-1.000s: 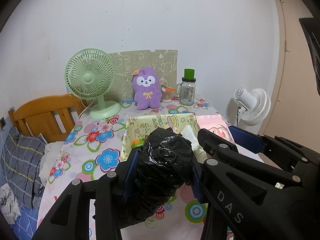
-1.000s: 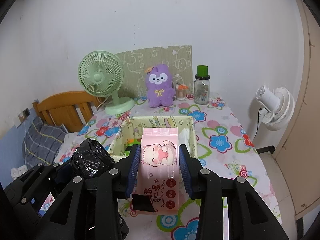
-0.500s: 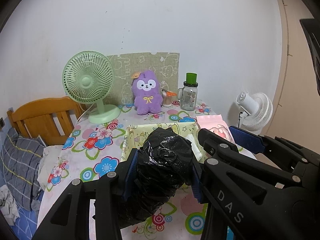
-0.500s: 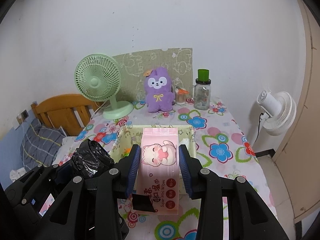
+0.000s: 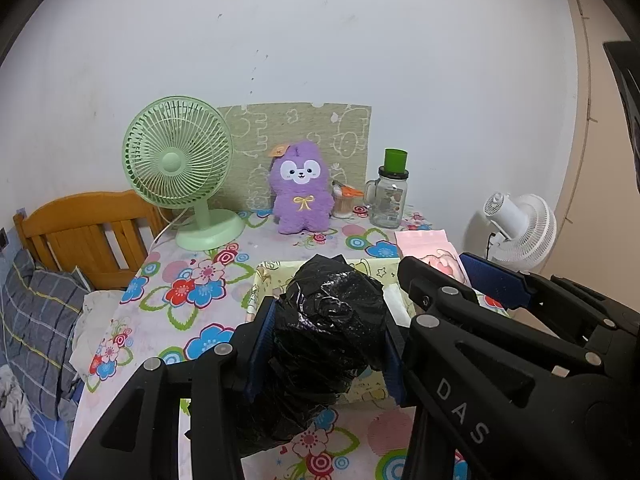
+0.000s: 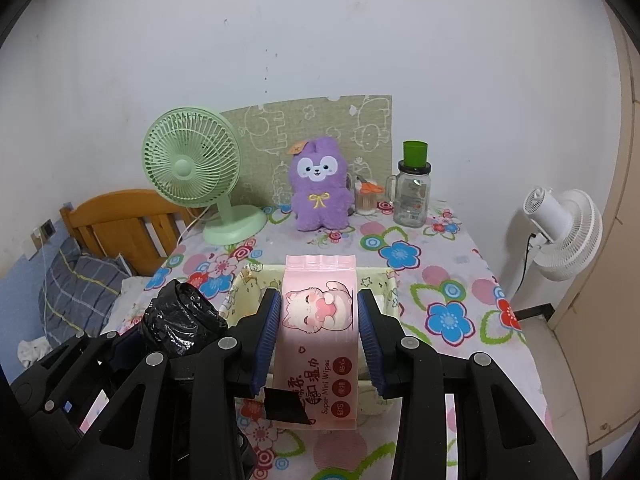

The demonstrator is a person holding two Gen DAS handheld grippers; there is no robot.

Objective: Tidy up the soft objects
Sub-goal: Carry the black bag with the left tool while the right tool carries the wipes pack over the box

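While both grippers hung above the floral tablecloth (image 6: 452, 316), the left gripper (image 5: 326, 344) was clamped on a crumpled black plastic bag bundle (image 5: 328, 332), blue pads pressed into both sides, held over the near left part of the yellow cartoon-print box (image 5: 264, 280). White letters "DAS" were readable on the neighbouring gripper's arm in the left view. To its right, the right gripper (image 6: 318, 332) was closed on a pink wipes pack (image 6: 320, 320), held upright over the same box (image 6: 380, 280); pack showed a cartoon cat, "Super Mini Wipes" plus Chinese characters, red round labels too small to read, and a black tape piece at its lower left corner.

Back row, left to right: wooden headboard (image 6: 116, 220) with a plaid pillow (image 6: 80, 288), green desk fan (image 6: 192, 168), green animal-print board (image 6: 316, 128) against the wall, purple plush (image 6: 320, 184) with an orange tag, small toothpick holder (image 6: 366, 200), glass mug jar (image 6: 412, 196) with green cap, its label unreadable, and a white fan (image 6: 560, 232) off the table's right edge
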